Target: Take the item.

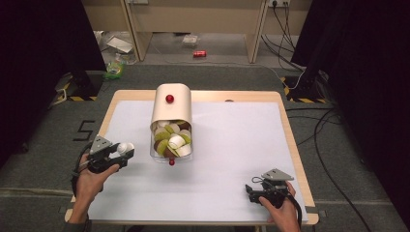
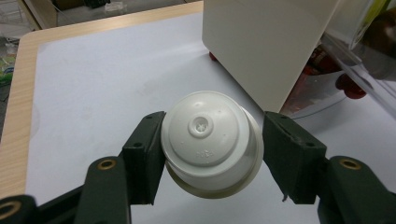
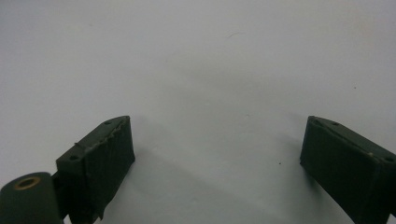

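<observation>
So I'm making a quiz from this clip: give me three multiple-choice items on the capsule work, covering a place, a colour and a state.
1. Where is the capsule container?
A. mid-table
B. near right corner
C. on the floor

2. What colour is the capsule in the left gripper?
A. green
B. white
C. brown

3. How is the right gripper?
A. shut on a capsule
B. open and empty
C. shut on the container

Answers:
1 A: the high view shows it at the middle of the white mat.
2 B: the left gripper view shows a white cup between the fingers.
3 B: its fingers stand wide apart over bare mat.
</observation>
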